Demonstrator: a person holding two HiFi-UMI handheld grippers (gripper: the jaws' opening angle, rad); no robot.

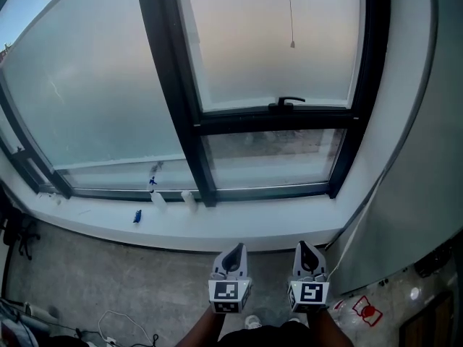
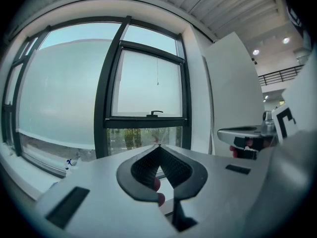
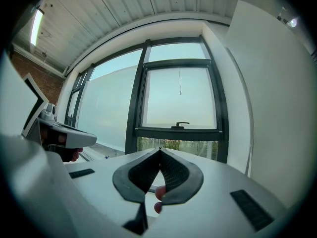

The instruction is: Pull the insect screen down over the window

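The black-framed window [image 1: 195,121] fills the head view. A thin pull cord [image 1: 291,20] with a small knob at its end hangs in front of the right pane, above a black handle [image 1: 287,103]. Both show in the left gripper view as the cord [image 2: 157,73] and handle [image 2: 156,113], and in the right gripper view as the cord [image 3: 180,83] and handle [image 3: 181,125]. My left gripper [image 1: 233,250] [image 2: 157,146] and right gripper [image 1: 307,246] [image 3: 159,148] are shut on nothing. They are held side by side, low and well short of the sill, pointing at the window.
A white sill [image 1: 217,226] runs under the window, with small blue and white items [image 1: 137,216] on its left part. A pale wall panel [image 1: 412,179] stands close on the right. Cables [image 1: 116,324] and a red-and-white packet [image 1: 364,311] lie on the grey floor.
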